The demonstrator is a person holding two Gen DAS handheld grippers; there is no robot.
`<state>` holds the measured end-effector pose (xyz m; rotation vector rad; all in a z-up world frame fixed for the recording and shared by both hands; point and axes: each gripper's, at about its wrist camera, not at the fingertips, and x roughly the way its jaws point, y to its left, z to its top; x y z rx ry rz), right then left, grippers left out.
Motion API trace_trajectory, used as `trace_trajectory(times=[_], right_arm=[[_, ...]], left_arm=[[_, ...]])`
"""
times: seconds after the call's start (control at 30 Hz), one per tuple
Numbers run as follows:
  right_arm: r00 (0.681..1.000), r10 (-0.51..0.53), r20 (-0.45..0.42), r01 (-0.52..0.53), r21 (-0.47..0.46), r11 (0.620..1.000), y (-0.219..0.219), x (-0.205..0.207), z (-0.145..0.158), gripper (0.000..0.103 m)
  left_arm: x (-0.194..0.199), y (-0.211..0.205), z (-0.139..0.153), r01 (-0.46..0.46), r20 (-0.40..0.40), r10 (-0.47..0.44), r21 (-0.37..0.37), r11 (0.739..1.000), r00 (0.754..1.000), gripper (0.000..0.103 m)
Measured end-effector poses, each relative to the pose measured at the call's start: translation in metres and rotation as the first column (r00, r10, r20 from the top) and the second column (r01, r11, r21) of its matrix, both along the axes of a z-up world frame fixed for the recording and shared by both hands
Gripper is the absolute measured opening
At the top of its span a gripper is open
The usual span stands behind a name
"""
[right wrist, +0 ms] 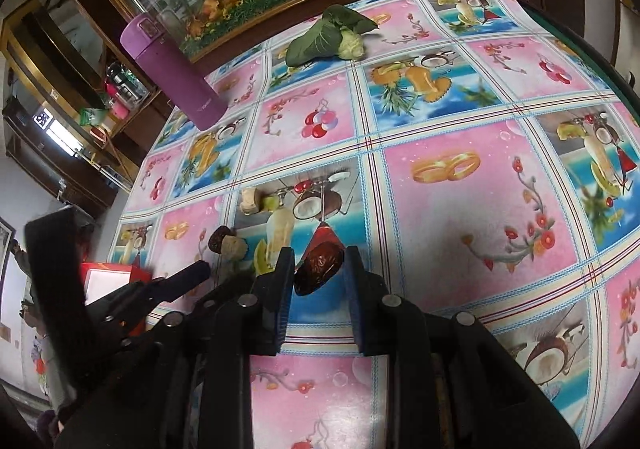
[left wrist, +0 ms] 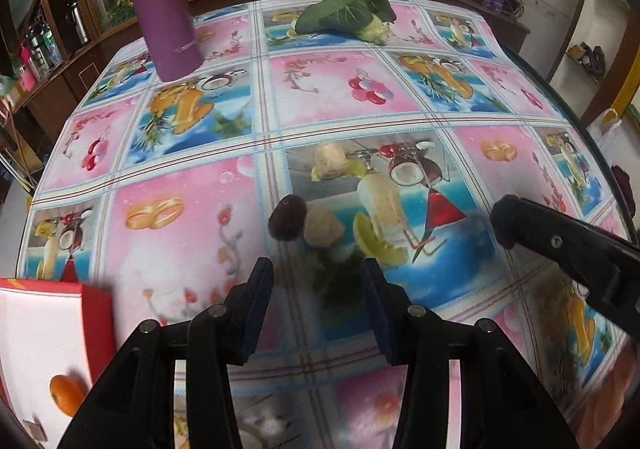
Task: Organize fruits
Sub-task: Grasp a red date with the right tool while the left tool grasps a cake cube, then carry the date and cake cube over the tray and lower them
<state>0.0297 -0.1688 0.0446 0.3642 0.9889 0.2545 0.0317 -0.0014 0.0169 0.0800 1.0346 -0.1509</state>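
The right gripper [right wrist: 318,269] has a dark red date [right wrist: 320,267] between its fingers, the jaws narrowed around it; whether both pads actually press the fruit is hard to tell, since a slim gap shows at the right pad. The date sits low over the patterned tablecloth [right wrist: 460,217].

The left gripper [left wrist: 318,289] is spread wide with nothing in it, hovering above the cloth. Just past its tips, at about 12 o'clock, lie a second dark date [left wrist: 287,218] and a pale tan walnut [left wrist: 321,227], touching each other.

At 8 o'clock in the left view stands a red box [left wrist: 96,313] with a white inside, and an orange fruit [left wrist: 66,393] in it. A purple bottle [left wrist: 162,5] stands at 11 o'clock, and a leafy green cabbage [left wrist: 346,15] lies at the far edge, near 12 o'clock.
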Motion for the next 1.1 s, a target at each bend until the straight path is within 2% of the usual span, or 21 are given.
trace_trajectory(times=[0.37, 0.4, 0.53, 0.73, 0.93, 1.1], right_arm=[[1.000, 0.012, -0.001, -0.012, 0.042, 0.999, -0.001, -0.002, 0.002, 0.027], [1.000, 0.012, 0.000, -0.012, 0.042, 0.999, -0.001, -0.002, 0.002, 0.027], [1.000, 0.010, 0.001, -0.010, 0.042, 0.999, -0.001, -0.002, 0.002, 0.027], [1.000, 0.009, -0.001, -0.009, 0.041, 0.999, -0.002, -0.002, 0.002, 0.027], [1.000, 0.014, -0.002, -0.014, 0.042, 0.999, 0.000, -0.002, 0.000, 0.027], [0.998, 0.045, 0.036, -0.047, 0.048, 0.998, 0.011, -0.007, 0.004, 0.027]], left_arm=[[0.019, -0.006, -0.003, -0.030, 0.039, 0.031, -0.020, 0.999, 0.999, 0.045], [0.018, -0.006, -0.003, -0.027, 0.045, 0.028, -0.021, 0.999, 0.999, 0.044], [0.015, -0.008, -0.002, -0.012, 0.059, 0.013, -0.024, 1.000, 0.998, 0.021], [0.005, 0.001, -0.001, -0.038, 0.048, 0.040, -0.039, 0.999, 0.998, 0.021], [-0.036, 0.013, 0.023, -0.059, 0.104, 0.064, -0.056, 0.997, 0.993, 0.021], [-0.085, 0.038, 0.054, -0.092, 0.208, 0.099, -0.043, 0.995, 0.973, 0.021]])
